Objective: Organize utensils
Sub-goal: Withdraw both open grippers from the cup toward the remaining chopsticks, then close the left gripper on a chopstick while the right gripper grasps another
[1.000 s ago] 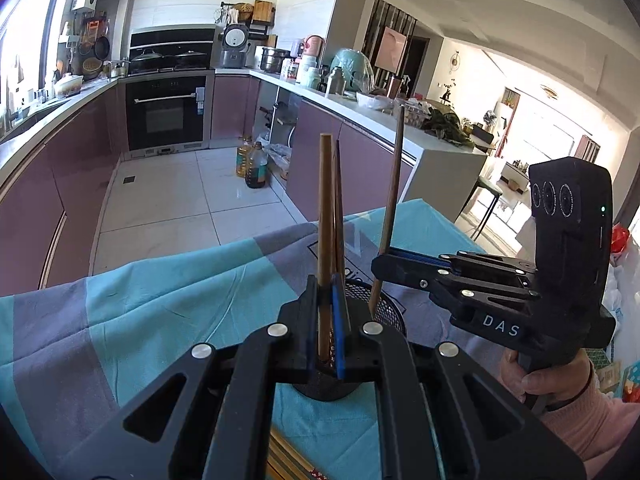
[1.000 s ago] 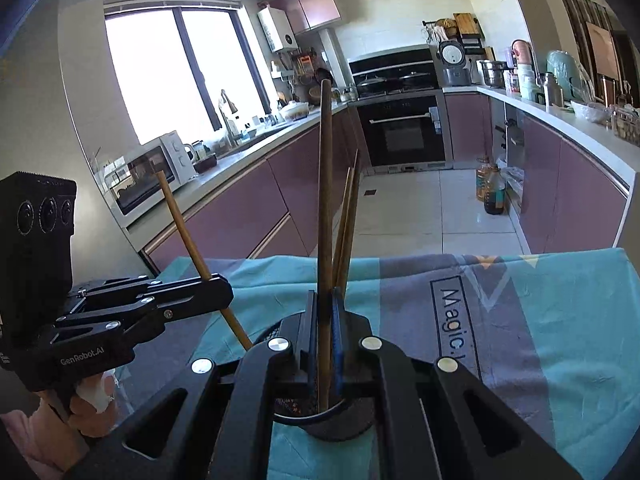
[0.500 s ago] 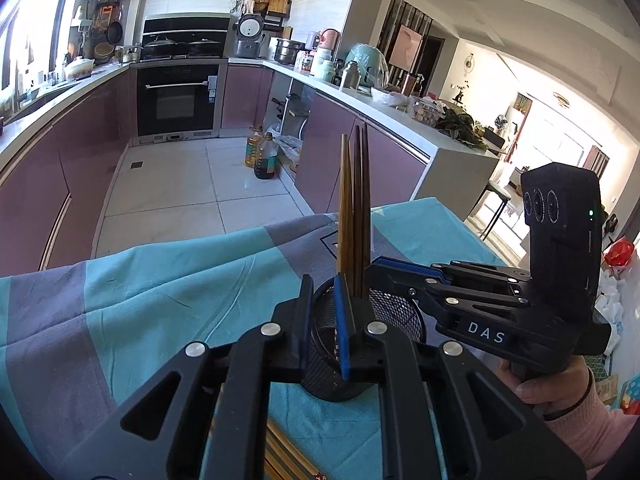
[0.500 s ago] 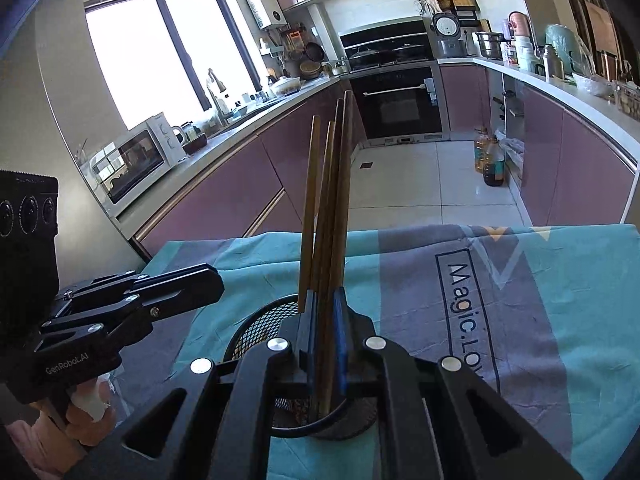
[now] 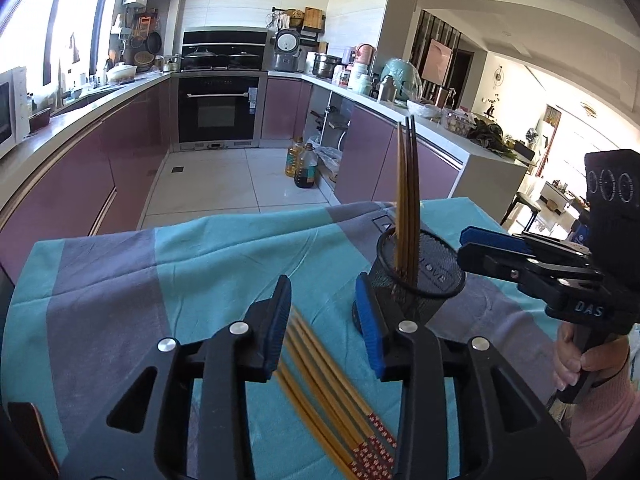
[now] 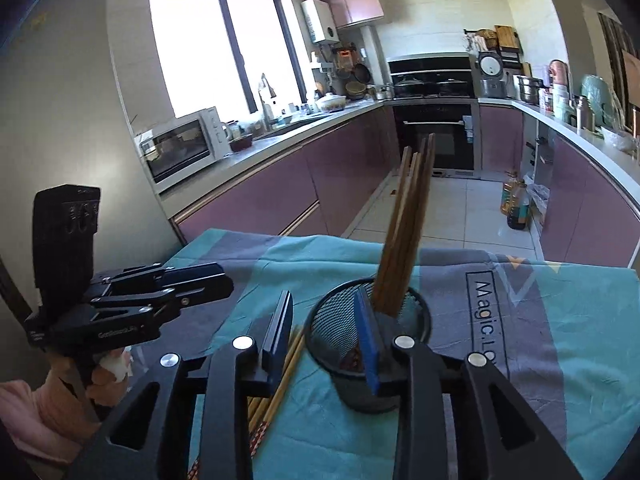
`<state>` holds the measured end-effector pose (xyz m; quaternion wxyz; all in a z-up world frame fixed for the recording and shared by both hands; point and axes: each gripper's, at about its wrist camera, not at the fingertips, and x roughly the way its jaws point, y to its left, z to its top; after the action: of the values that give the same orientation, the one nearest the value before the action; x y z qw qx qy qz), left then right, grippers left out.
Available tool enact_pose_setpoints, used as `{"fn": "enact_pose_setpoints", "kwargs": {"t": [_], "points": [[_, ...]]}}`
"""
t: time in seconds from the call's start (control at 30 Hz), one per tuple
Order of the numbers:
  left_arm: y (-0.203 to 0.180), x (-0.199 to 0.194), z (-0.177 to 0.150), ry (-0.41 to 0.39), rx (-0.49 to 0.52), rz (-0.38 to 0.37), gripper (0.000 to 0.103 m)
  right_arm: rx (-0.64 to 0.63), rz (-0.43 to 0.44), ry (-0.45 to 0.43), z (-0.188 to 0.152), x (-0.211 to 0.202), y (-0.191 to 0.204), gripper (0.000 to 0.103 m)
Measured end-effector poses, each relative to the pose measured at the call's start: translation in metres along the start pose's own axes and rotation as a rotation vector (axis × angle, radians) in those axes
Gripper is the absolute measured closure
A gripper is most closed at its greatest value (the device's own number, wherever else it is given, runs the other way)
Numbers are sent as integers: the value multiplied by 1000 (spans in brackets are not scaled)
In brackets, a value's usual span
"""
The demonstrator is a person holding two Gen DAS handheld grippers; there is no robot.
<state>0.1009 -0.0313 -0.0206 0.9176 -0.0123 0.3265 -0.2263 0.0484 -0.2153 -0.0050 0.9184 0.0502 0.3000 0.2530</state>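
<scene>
A black mesh holder stands on the cloth with several wooden chopsticks upright in it. More chopsticks lie flat on the cloth left of the holder. My left gripper is open and empty above the flat chopsticks; it also shows in the right wrist view. My right gripper is open and empty, its right finger just in front of the holder; it also shows in the left wrist view.
The table wears a teal and grey cloth. Its far edge drops to the kitchen floor. A dark flat object lies at the near left corner. Purple cabinets and an oven stand beyond.
Both grippers have let go of their chopsticks, which now stand in the holder, and opened. Both have drawn back; the left one has shifted left over the flat chopsticks.
</scene>
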Motion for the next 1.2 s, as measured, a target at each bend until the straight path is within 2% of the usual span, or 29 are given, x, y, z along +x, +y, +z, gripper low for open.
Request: {"fn": "enact_pose_setpoints", "kwargs": {"t": [0.23, 0.43, 0.97, 1.2], "points": [[11, 9, -56, 119, -10, 18, 69, -17, 56, 159, -39, 39, 25, 72], [13, 25, -84, 189, -37, 24, 69, 14, 40, 262, -63, 72, 26, 72], [6, 40, -104, 265, -15, 47, 71, 0, -12, 313, -79, 82, 30, 73], [9, 42, -102, 265, -8, 48, 83, -7, -30, 324, -78, 80, 27, 73]]}}
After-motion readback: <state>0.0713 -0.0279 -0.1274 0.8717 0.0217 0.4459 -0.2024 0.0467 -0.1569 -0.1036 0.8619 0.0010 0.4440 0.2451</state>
